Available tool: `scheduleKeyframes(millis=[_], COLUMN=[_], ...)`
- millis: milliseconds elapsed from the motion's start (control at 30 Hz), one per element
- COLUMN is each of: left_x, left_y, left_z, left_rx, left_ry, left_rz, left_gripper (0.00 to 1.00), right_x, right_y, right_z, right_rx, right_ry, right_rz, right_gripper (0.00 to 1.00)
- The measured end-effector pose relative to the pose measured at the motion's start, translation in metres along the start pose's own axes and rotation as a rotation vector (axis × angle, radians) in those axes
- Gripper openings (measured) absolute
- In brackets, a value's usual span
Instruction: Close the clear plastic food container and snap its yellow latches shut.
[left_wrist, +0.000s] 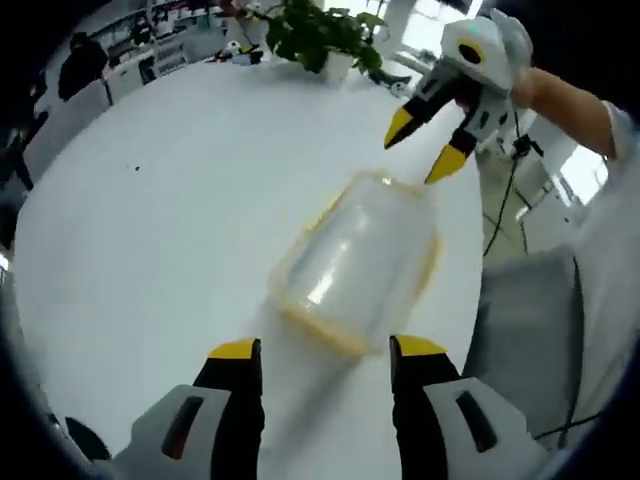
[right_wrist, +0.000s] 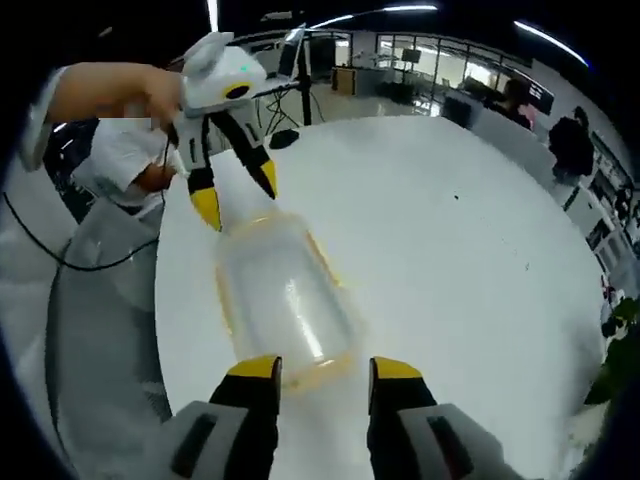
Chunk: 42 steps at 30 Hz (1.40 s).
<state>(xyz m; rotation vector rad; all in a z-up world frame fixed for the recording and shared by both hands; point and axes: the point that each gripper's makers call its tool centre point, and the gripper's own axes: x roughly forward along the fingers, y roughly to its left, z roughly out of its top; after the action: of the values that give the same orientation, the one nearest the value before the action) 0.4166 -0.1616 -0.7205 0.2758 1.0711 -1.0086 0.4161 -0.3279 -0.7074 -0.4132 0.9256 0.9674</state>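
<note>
White round table (left_wrist: 150, 230), clear container (left_wrist: 355, 262) between two wide-open, empty hand-held grippers, left (left_wrist: 325, 352) and right (right_wrist: 325, 368).

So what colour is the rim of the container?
Yellow, on the clear container; best in the left gripper view.

Both grippers, the left gripper (left_wrist: 325, 352) and the right gripper (right_wrist: 325, 370), have grey-white bodies, black jaws with yellow tips, and thin black cables.
</note>
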Motion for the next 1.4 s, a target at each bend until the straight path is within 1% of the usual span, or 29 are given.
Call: scheduleKeyframes(millis=[33,67,100,133,167,233,267,300,367,467,567,633,667,700,767,800,867,933,967,1133,1333,1400], left_x=[0.0,0.001,0.002,0.004,0.005,0.008,0.009,0.011,0.014,0.018,0.02,0.023,0.024,0.025,0.026,0.027,0.03,0.031,0.03,0.031,0.032,0.032], left_y=[-0.001,0.0,0.0,0.001,0.002,0.002,0.002,0.002,-0.001,-0.004,-0.007,-0.01,-0.01,-0.01,-0.009,-0.01,-0.01,-0.01,-0.01,-0.011,-0.011,-0.013], left_z=[0.002,0.002,0.001,0.0,-0.002,-0.003,-0.003,-0.003,-0.001,0.001,0.002,-0.002,-0.003,-0.003,-0.002,0.0,0.002,0.002,0.002,0.002,0.002,0.003], left_rx=[-0.025,-0.069,-0.103,-0.143,-0.191,-0.192,-0.205,-0.234,-0.271,-0.273,-0.298,-0.312,-0.319,-0.32,-0.317,-0.328,-0.342,-0.352,-0.356,-0.37,-0.358,-0.366], left_ry=[-0.016,-0.027,-0.027,-0.033,-0.035,-0.047,-0.052,-0.063,-0.075,-0.073,-0.072,-0.047,-0.045,-0.045,-0.053,-0.06,-0.054,-0.052,-0.051,-0.049,-0.049,-0.049], left_rz=[-0.003,-0.003,-0.004,-0.002,0.003,0.013,0.018,0.02,0.011,0.024,0.035,0.024,0.023,0.027,0.034,0.033,0.038,0.046,0.047,0.05,0.05,0.047], left_gripper=[0.49,0.48,0.47,0.46,0.46,0.48,0.48,0.48,0.48,0.46,0.46,0.42,0.41,0.41,0.42,0.42,0.44,0.45,0.45,0.44,0.43,0.4], right_x=[0.001,0.002,0.002,0.003,0.004,0.007,0.009,0.011,0.016,0.019,0.022,0.025,0.025,0.025,0.025,0.025,0.026,0.026,0.026,0.026,0.027,0.027], right_y=[-0.002,-0.003,-0.004,-0.004,-0.003,-0.003,-0.002,-0.001,0.002,0.009,0.012,0.013,0.012,0.012,0.012,0.016,0.018,0.017,0.017,0.018,0.019,0.019], right_z=[-0.001,-0.005,-0.005,-0.005,-0.008,-0.011,-0.018,-0.023,-0.021,-0.017,-0.014,-0.016,-0.018,-0.016,-0.017,-0.017,-0.016,-0.016,-0.016,-0.016,-0.017,-0.017], right_rx=[0.029,0.077,0.114,0.164,0.236,0.324,0.35,0.354,0.348,0.401,0.404,0.398,0.382,0.391,0.393,0.436,0.463,0.428,0.424,0.416,0.406,0.402], right_ry=[-0.003,0.01,0.007,-0.004,0.003,0.006,0.039,0.065,0.056,0.048,0.05,0.071,0.086,0.074,0.076,0.073,0.068,0.073,0.075,0.082,0.092,0.093], right_rz=[-0.013,-0.02,-0.024,-0.027,-0.03,-0.04,-0.041,-0.049,-0.041,-0.022,-0.014,-0.017,-0.028,-0.025,-0.017,0.006,0.023,0.012,0.01,0.016,0.014,0.016], right_gripper=[0.36,0.36,0.35,0.34,0.34,0.35,0.38,0.4,0.42,0.38,0.37,0.34,0.34,0.35,0.34,0.32,0.29,0.29,0.29,0.28,0.27,0.27])
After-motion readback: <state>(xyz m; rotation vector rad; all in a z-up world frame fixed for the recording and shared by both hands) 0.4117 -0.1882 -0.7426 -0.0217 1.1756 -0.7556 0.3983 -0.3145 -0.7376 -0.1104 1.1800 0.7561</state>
